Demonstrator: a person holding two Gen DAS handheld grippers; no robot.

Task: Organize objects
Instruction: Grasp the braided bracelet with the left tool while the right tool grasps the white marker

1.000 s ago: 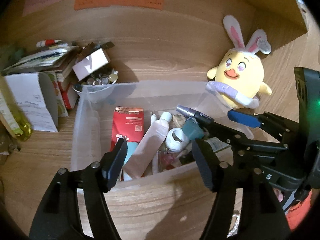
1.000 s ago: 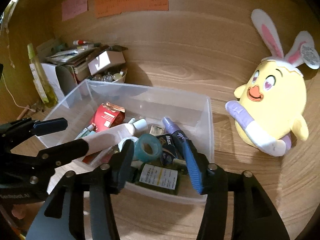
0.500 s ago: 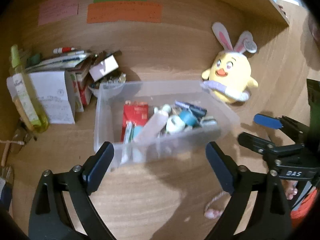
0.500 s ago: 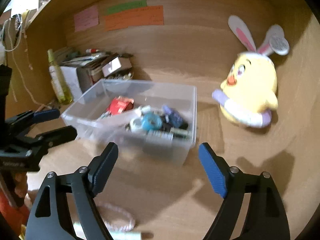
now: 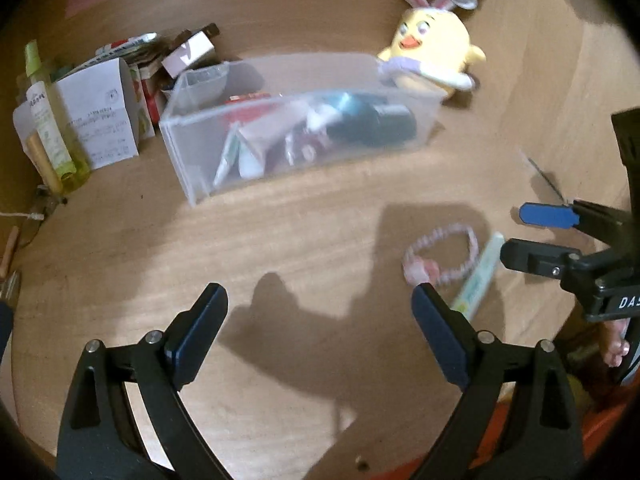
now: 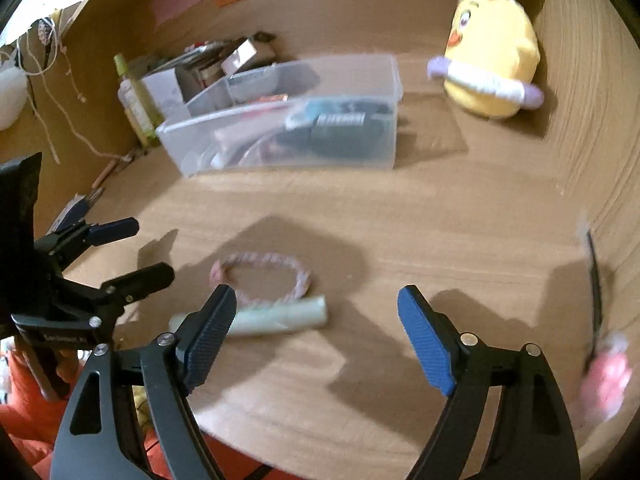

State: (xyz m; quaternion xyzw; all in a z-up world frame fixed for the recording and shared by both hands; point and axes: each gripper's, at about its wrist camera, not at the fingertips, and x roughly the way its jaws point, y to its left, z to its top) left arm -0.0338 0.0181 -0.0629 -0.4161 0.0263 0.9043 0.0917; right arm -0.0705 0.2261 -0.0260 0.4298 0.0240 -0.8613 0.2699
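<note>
Risk first, as I read it from my end: both views are smeared with motion blur, so if I drop onto the pink braided bracelet (image 6: 262, 278) now I could misjudge where it lies and rake it across the wooden desk (image 6: 400, 220) rather than pinch it. It is thin, limp and flat on the wood, so my fingertips may slide over it or catch only one strand. The pale green tube (image 6: 276, 316) lies just beside it, apparently touching its near edge, and a careless closing could grab both or roll the tube away. A dark slender item with a pink end (image 6: 596, 308) lies well apart on the far right, too blurred for me to name. My right gripper (image 6: 314, 344) is spread wide and holds nothing, hanging above the desk with its left finger over the tube's end in that view; whether it touches, I cannot tell. My left gripper (image 5: 320, 336) is likewise spread wide and empty, over bare wood, the bracelet (image 5: 442, 254) just past its right finger. The clear plastic bin (image 5: 192, 148), already full of small items, sits well back near the yellow chick plush (image 5: 432, 40), and that is where I judge these loose pieces belong.
</note>
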